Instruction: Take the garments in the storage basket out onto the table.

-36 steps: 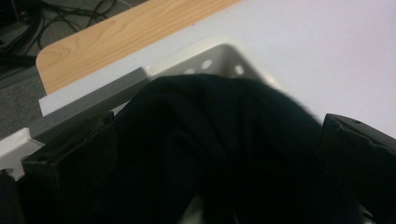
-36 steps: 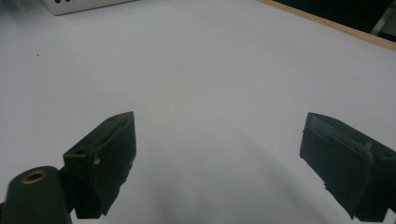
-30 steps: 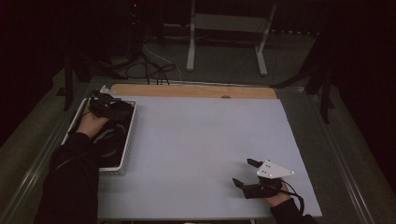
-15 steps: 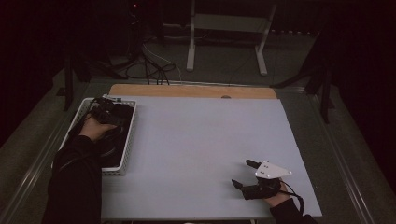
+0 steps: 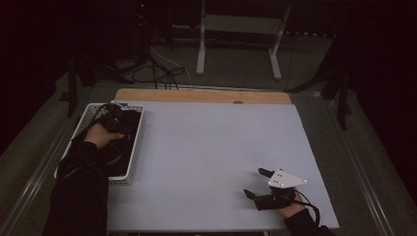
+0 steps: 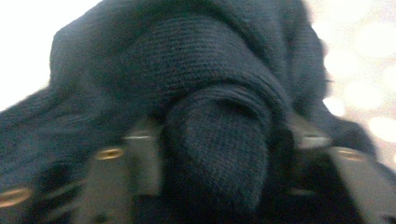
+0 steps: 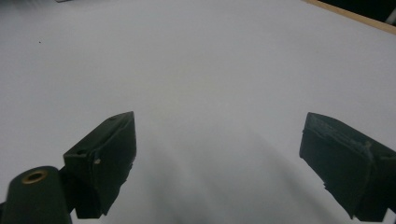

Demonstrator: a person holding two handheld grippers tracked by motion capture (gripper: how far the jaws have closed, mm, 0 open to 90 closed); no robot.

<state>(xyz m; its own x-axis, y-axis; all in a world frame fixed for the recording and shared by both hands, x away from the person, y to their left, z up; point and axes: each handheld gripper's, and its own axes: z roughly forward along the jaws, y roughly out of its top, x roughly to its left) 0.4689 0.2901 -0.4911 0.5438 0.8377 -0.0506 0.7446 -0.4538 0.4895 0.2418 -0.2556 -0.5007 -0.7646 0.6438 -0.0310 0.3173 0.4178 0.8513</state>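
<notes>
At the counter's left edge, in the white basket (image 5: 133, 147), the left tool (image 5: 118, 120) had just been closing its jaws on a fold of dark knitted cloth (image 6: 219, 154), which bulged between them. Near the front right corner, the right tool (image 5: 255, 183) rested on the counter (image 5: 211, 142), jaws wide apart with nothing between them.

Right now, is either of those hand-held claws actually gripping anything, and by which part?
The left gripper, whose jaws have just been closing, pinches a fold of dark knitted fabric in the white plastic basket. The right gripper stands open over the white table, holding nothing.
</notes>
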